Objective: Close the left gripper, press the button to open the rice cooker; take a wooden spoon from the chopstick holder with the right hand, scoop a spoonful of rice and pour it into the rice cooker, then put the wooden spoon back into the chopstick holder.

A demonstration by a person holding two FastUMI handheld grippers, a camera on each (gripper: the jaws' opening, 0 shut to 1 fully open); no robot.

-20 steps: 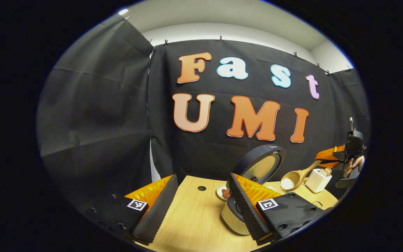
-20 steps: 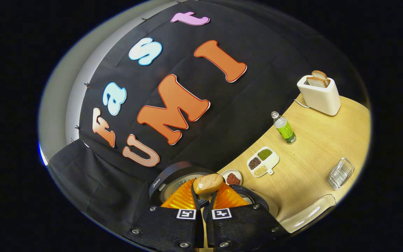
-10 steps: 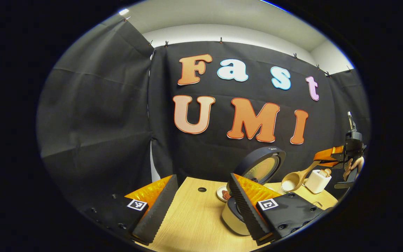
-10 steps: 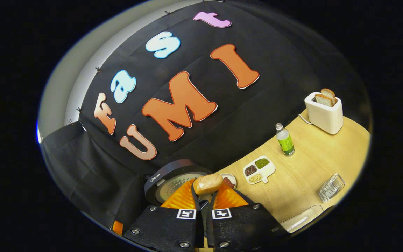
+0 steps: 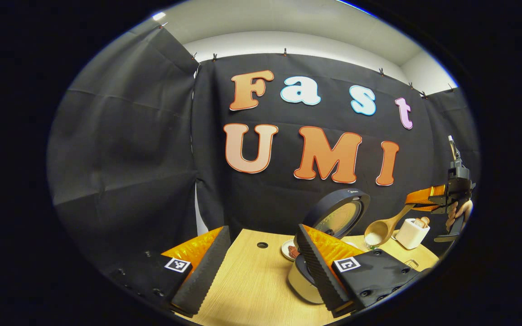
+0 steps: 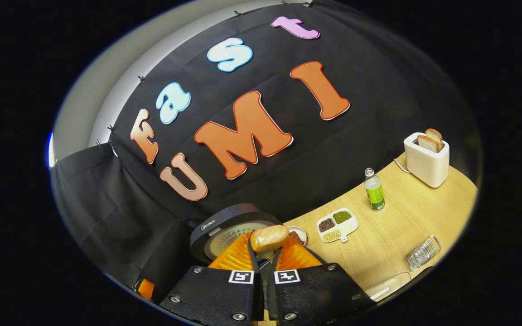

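My left gripper (image 5: 262, 230) is open over the near table edge with nothing between its fingers. Just behind its right finger stands the rice cooker (image 5: 301, 280), its dark round lid (image 5: 340, 212) raised. To the right, my right gripper (image 5: 417, 199) holds the wooden spoon (image 5: 381, 228) slanting down toward the cooker, with white rice in its bowl. In the right gripper view, my right gripper (image 6: 265, 250) is shut on the spoon, whose rounded bowl (image 6: 269, 238) shows above the tips. The open rice cooker lid (image 6: 228, 232) lies just beyond.
On the wooden table (image 6: 392, 235) stand a small dish of red beans (image 6: 299, 236), a divided tray of beans (image 6: 337, 224), a green bottle (image 6: 374, 190), a white toaster with bread (image 6: 427, 156) and a clear ribbed holder (image 6: 423, 252). A hand (image 5: 458, 213) grips the right gripper.
The right gripper has risen slightly and rolled, so the table objects sit lower in its view. The spoon slants more steeply toward the cooker. The left gripper has stayed still.
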